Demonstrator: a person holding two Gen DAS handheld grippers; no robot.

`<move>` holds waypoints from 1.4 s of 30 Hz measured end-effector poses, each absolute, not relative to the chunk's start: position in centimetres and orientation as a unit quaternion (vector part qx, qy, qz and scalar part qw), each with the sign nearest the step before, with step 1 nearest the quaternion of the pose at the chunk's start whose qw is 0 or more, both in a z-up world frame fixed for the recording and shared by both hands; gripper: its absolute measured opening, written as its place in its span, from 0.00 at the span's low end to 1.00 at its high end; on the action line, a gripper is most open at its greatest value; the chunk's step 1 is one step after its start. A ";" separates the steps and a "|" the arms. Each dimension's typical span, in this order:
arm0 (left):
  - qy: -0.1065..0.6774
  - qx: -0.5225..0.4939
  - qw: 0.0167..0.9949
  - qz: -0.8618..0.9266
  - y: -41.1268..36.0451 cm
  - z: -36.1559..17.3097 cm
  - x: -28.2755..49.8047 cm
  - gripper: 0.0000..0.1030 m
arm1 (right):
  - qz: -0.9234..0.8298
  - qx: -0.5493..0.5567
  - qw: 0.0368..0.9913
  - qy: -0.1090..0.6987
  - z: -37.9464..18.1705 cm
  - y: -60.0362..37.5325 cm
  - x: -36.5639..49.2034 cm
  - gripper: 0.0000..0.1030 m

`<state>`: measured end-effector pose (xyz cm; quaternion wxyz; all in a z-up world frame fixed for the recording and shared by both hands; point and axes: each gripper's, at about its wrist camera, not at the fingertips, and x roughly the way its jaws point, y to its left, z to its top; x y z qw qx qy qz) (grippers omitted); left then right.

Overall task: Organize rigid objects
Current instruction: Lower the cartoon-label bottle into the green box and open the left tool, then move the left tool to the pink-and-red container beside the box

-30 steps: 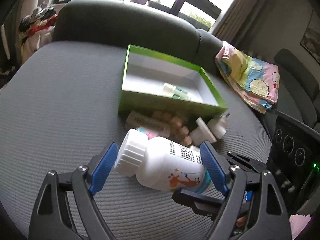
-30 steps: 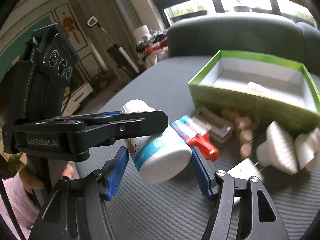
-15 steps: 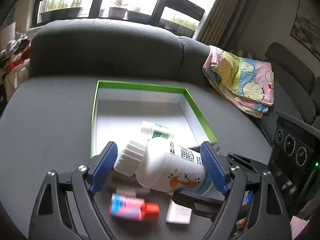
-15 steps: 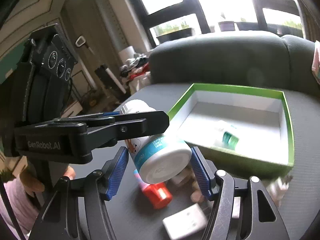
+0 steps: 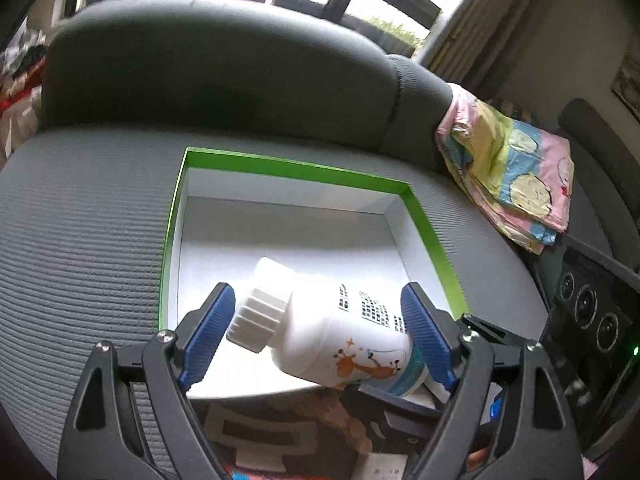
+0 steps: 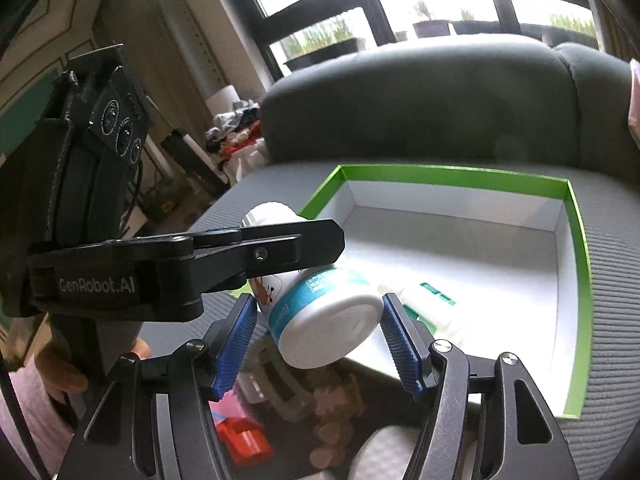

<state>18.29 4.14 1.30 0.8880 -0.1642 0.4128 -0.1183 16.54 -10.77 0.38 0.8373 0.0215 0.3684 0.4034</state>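
A white pill bottle (image 5: 332,332) with a ribbed cap and a cartoon label lies sideways between the blue pads of both grippers, held above the near edge of a green-rimmed white box (image 5: 296,172). My left gripper (image 5: 320,332) grips it end to end, cap to base. My right gripper (image 6: 320,332) grips its base end (image 6: 328,320) across the body. The box (image 6: 576,280) holds a small white and green bottle (image 6: 428,296).
Loose items lie on the grey sofa seat (image 5: 80,240) below the grippers: a red-capped tube (image 6: 244,436), brown corks (image 6: 332,436), a tan box (image 5: 256,440). A colourful folded cloth (image 5: 516,176) lies at the right. The sofa back (image 5: 220,72) rises behind the box.
Both grippers have carried the bottle up and forward, from over the loose items to above the box's near edge. The box now fills more of both views.
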 end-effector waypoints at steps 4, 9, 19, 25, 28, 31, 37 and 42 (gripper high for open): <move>0.440 -0.181 0.875 -0.092 4.9 0.2 19.2 0.98 | 0.363 0.013 0.850 0.382 -0.6 -10.4 17.6 0.66; 0.434 -0.189 0.877 -0.084 6.2 0.8 17.9 0.99 | 0.350 0.022 0.857 0.378 -0.5 -12.0 17.5 0.67; 0.430 -0.141 0.892 -0.014 7.3 2.2 14.1 0.99 | 0.333 0.023 0.868 0.369 0.8 -14.5 14.7 0.67; 0.428 -0.108 0.897 0.009 6.2 2.5 11.8 0.99 | 0.323 0.015 0.870 0.373 1.0 -15.5 12.2 0.67; 0.421 -0.083 0.903 0.014 5.3 2.9 10.3 0.99 | 0.322 0.012 0.869 0.374 0.9 -15.7 11.3 0.68; 0.413 -0.062 0.908 0.012 4.3 3.3 9.0 0.99 | 0.314 -0.004 0.872 0.377 0.9 -16.2 9.5 0.68; 0.416 -0.042 0.908 0.008 3.0 3.2 7.0 0.99 | 0.309 -0.012 0.872 0.379 0.6 -17.1 7.7 0.68; 0.418 -0.036 0.908 0.006 2.0 3.2 5.7 0.99 | 0.308 -0.009 0.871 0.384 0.4 -17.7 7.1 0.68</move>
